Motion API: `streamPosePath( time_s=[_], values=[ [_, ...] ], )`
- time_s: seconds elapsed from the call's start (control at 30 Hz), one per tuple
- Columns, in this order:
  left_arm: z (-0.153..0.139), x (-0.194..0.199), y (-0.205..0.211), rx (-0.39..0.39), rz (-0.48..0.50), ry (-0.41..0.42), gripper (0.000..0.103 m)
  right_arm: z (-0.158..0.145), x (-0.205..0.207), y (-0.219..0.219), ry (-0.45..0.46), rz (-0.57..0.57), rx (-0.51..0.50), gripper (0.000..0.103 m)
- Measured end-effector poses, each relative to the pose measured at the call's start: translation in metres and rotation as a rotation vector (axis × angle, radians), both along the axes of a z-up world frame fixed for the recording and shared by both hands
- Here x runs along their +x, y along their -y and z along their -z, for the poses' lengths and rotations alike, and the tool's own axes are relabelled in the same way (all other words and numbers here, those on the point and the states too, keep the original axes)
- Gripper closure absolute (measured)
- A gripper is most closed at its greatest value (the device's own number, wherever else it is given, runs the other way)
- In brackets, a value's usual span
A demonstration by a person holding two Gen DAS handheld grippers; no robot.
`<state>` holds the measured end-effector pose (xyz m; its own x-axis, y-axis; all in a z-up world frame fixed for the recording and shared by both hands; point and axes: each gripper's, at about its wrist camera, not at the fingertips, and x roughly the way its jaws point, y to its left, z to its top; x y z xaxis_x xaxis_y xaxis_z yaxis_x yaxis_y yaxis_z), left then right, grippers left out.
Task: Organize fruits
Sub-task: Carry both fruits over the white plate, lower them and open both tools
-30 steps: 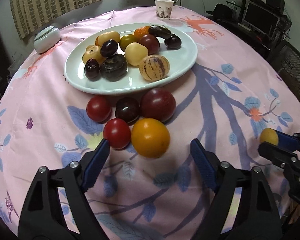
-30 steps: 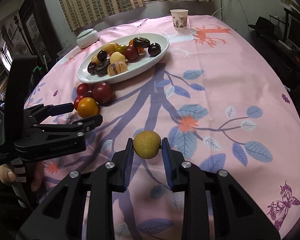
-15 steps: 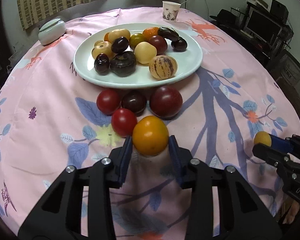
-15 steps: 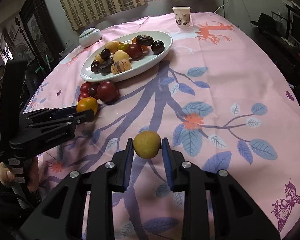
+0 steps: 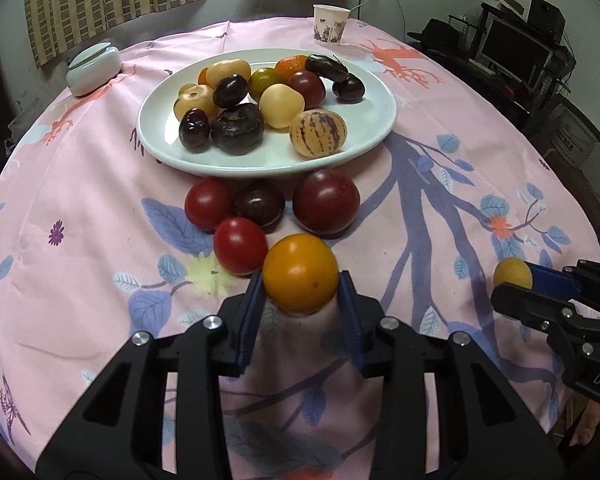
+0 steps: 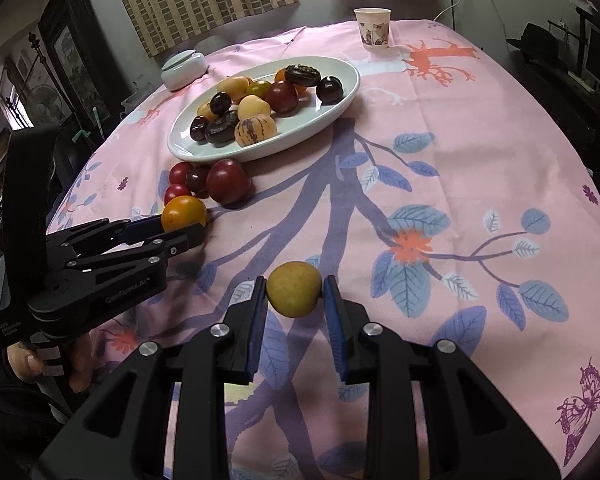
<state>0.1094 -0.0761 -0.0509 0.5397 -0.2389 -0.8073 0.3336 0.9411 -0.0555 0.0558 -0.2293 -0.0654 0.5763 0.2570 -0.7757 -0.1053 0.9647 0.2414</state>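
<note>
My left gripper is shut on an orange tomato, its blue pads pressing both sides; the same tomato shows in the right wrist view. Just beyond it lie two red tomatoes, a dark plum and a large dark-red fruit on the pink cloth. A white plate behind them holds several mixed fruits. My right gripper is shut on a small yellow fruit, seen at the right edge as the yellow fruit in the left wrist view.
A paper cup stands at the table's far edge and a white lidded jar at the far left. A hand holds the left tool. Dark furniture and a monitor lie beyond the table on the right.
The left gripper moved forward and its jaws went from wide open to shut on the orange tomato. The right gripper kept its hold on the yellow fruit and hardly moved.
</note>
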Motion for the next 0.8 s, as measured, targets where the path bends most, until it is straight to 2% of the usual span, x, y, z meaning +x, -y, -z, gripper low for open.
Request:
streamPosePath(
  time_s=[0.13, 0.4, 0.8],
  values=[
    [-0.012, -0.008, -0.014, -0.026, -0.010, 0.037, 0.066, -0.006, 0.001, -0.007, 0.024, -0.010, -0.006, 0.074],
    [-0.024, -0.013, -0.046, -0.091, -0.044, 0.040, 0.066, -0.011, 0.008, -0.032, 0.027, -0.047, -0.026, 0.074],
    [-0.045, -0.001, -0.081, -0.093, -0.101, 0.095, 0.066, -0.014, 0.024, -0.042, 0.016, -0.059, -0.043, 0.074]
  ],
)
